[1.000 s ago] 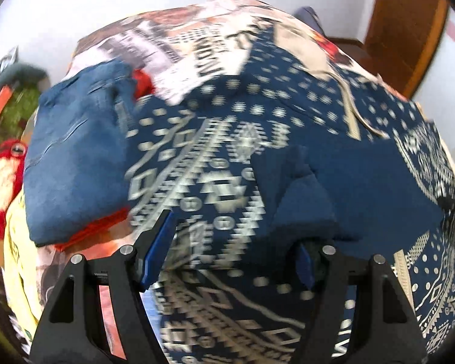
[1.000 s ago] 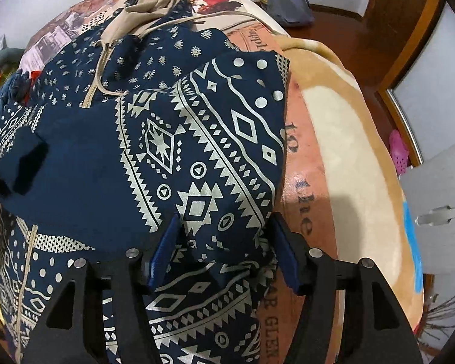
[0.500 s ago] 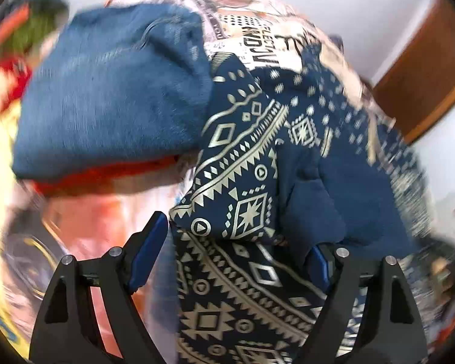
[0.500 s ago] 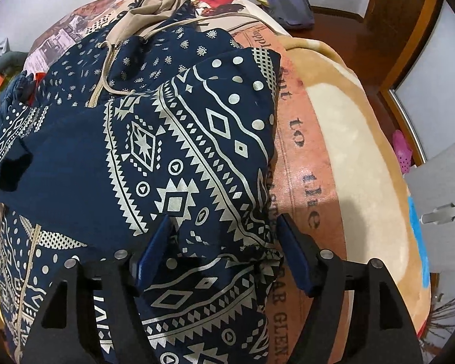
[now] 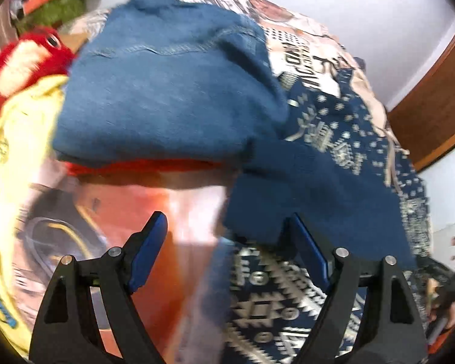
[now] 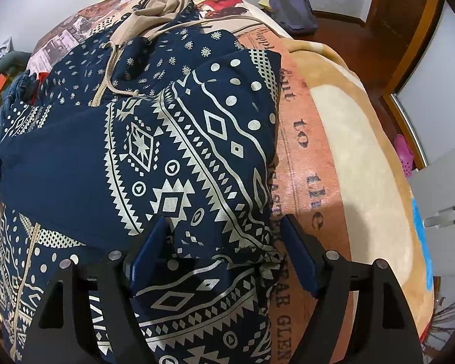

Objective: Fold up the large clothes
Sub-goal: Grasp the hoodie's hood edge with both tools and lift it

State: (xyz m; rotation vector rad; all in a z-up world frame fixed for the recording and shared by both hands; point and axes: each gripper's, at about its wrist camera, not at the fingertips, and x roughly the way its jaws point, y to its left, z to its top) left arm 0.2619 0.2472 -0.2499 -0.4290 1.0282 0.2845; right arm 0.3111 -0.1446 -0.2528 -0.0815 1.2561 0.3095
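Observation:
A navy hoodie with a cream geometric print [image 6: 173, 157] lies spread on the bed, sleeves folded across its body, tan hood [image 6: 163, 6] at the far end. My right gripper [image 6: 224, 242] is open, its jaws straddling the folded right sleeve edge near the hem. In the left wrist view the hoodie [image 5: 333, 188] lies at right. My left gripper [image 5: 227, 239] is open, its right finger [image 5: 309, 248] at the dark sleeve edge, its left finger over bare bedcover.
Folded blue jeans [image 5: 166, 91] sit on an orange garment at the hoodie's left. A red plush toy [image 5: 24, 57] and yellow cloth [image 5: 3, 157] lie further left. The printed blanket [image 6: 364, 157] extends right to the bed edge. A dark bag [image 6: 291, 9] lies on the floor.
My left gripper has swung left and lower, off the hoodie's body to its left edge beside the jeans. My right gripper has opened a little wider and stayed at the sleeve.

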